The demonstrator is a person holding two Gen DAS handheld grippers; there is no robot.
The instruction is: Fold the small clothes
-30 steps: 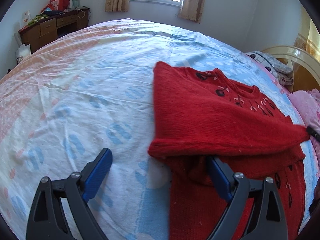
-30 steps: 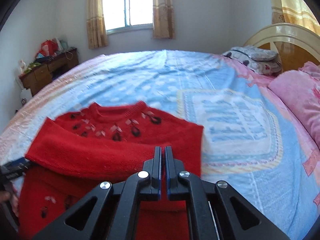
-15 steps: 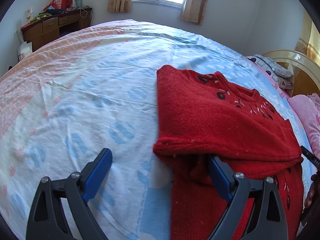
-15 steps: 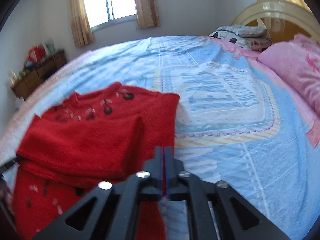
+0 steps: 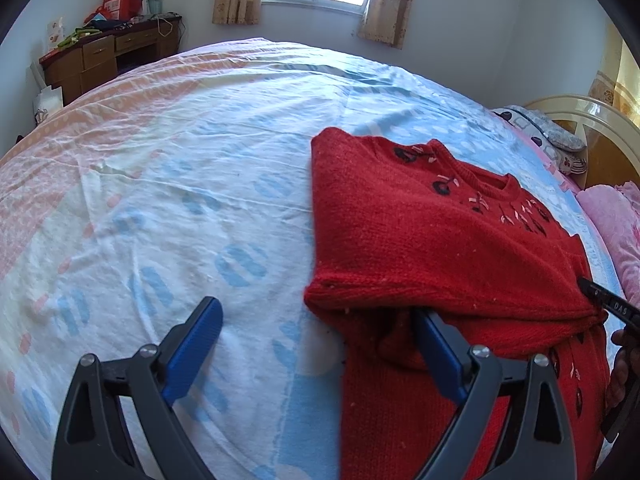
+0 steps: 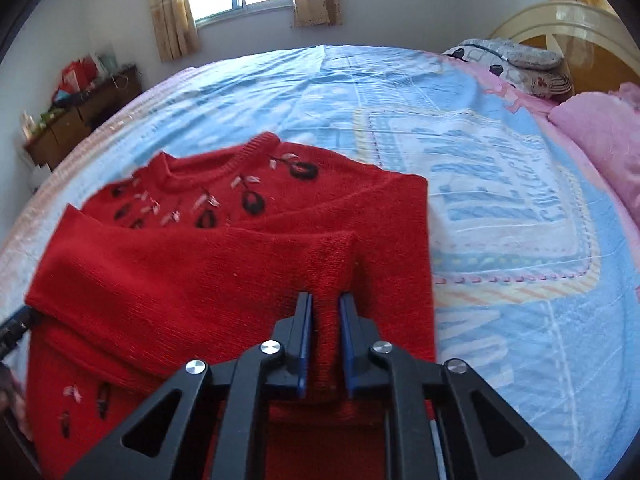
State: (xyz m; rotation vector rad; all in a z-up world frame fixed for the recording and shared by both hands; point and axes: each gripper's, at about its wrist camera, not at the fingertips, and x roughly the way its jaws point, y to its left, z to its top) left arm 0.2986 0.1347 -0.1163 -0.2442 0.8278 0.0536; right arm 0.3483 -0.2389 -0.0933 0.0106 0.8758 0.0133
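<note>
On the bed (image 5: 168, 184), toward the headboard (image 6: 560, 20) side of the patterned sheet, lies a red knitted sweater (image 5: 400, 232) with dark embroidered cherries near its collar, both sleeves folded across its chest. The left tool (image 5: 316, 344) stands wide open, one blue pad over bare sheet, the other at the fold of the near sleeve, pressing nothing. The right tool (image 6: 325, 312) has just been closing; its blue pads now pinch a ridge of red knit at the cuff (image 6: 332, 256) of the upper sleeve.
</note>
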